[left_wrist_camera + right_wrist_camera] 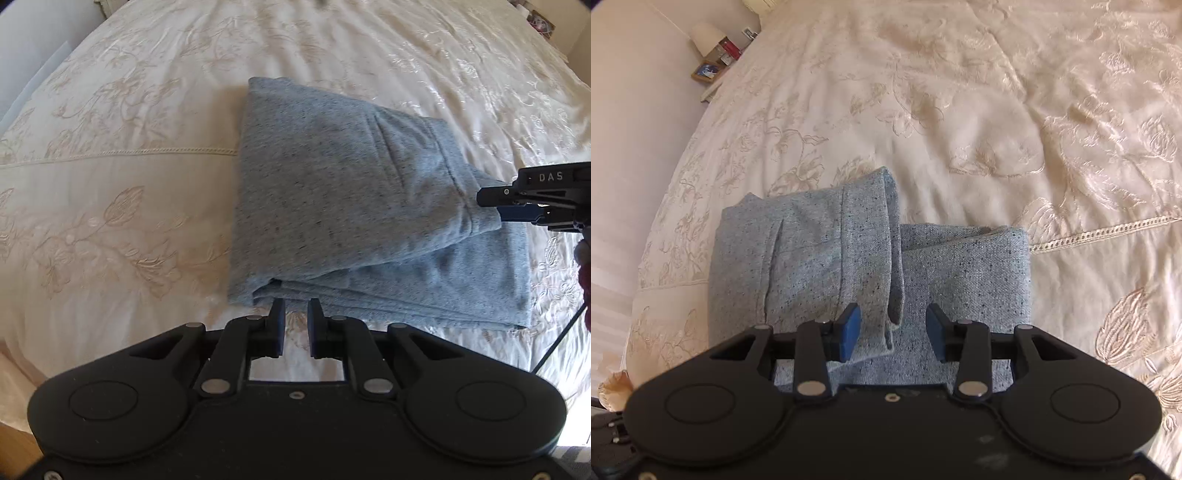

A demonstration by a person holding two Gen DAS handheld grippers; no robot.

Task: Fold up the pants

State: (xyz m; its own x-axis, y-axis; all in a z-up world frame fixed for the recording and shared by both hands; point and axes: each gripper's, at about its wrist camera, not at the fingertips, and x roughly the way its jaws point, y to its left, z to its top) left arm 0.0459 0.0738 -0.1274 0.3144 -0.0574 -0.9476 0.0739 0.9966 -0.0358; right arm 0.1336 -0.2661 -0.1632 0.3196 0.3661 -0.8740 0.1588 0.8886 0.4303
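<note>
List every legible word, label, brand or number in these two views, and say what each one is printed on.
"DAS": pale letters on the black body of the right gripper, seen at the right edge of the left wrist view.
The framed picture and small items beside the lamp in the right wrist view are too small and blurred to read.
Nothing else carries text.

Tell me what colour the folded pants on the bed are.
Light blue-grey pants, flecked with dark specks; the right wrist view shows it best.
</note>
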